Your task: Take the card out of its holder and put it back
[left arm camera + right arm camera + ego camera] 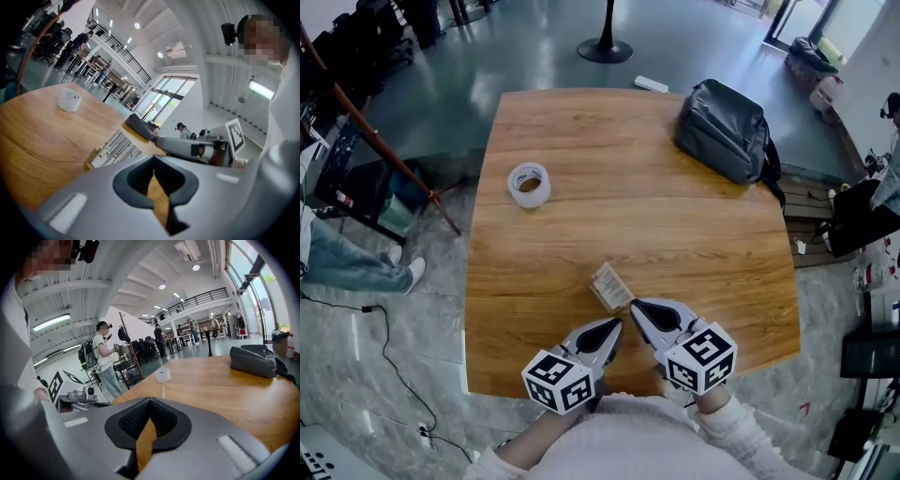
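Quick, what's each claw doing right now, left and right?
Left claw: closed, empty.
Right claw: closed, empty.

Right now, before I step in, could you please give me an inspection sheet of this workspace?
Surface: rounded light-brown wooden table.
Job's things: small wooden holder with the pale printed card lying in it, just ahead of both grippers, untouched.
Clutter: white tape roll at the left; dark grey backpack at the far right corner.
Grippers: left gripper and right gripper, both shut and empty, tips near the holder.
Cables: thin black cable on the floor at the left.
Surroundings: a person's jeans leg and white shoe left of the table; round black stand base beyond it.
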`<state>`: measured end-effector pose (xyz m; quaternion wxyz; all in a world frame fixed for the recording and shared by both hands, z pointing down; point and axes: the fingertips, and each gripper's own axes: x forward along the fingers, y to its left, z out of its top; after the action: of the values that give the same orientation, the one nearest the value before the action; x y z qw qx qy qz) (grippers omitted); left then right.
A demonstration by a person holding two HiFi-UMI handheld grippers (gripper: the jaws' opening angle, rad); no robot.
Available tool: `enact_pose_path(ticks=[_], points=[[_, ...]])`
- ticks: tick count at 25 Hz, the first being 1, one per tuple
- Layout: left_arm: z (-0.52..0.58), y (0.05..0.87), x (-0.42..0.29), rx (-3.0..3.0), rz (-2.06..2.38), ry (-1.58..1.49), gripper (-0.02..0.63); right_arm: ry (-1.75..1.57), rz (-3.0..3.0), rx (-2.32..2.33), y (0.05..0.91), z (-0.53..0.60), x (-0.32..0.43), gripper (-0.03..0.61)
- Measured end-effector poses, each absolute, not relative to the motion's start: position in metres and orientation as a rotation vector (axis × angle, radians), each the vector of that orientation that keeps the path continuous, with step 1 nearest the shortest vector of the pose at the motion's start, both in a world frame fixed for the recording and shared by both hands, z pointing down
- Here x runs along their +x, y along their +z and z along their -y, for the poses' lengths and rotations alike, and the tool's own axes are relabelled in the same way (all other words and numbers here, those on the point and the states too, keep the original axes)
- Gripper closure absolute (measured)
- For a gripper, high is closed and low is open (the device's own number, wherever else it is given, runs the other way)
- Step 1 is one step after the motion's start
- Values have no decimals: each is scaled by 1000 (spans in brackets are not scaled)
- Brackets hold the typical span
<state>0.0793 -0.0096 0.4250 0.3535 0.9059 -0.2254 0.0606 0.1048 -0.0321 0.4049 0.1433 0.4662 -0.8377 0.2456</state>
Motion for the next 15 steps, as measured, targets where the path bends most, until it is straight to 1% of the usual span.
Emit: enact_pose_path(ticks=[10, 12, 15], points=[[25, 436, 86, 2310, 565, 152, 606, 723, 2333, 1220, 409, 69, 110, 580], [28, 438, 86, 2302, 576, 142, 606, 736, 2325, 1199, 411, 76, 110, 554], [30, 443, 83, 2271, 585, 119, 606, 735, 2314, 1147, 416, 84, 105, 541]])
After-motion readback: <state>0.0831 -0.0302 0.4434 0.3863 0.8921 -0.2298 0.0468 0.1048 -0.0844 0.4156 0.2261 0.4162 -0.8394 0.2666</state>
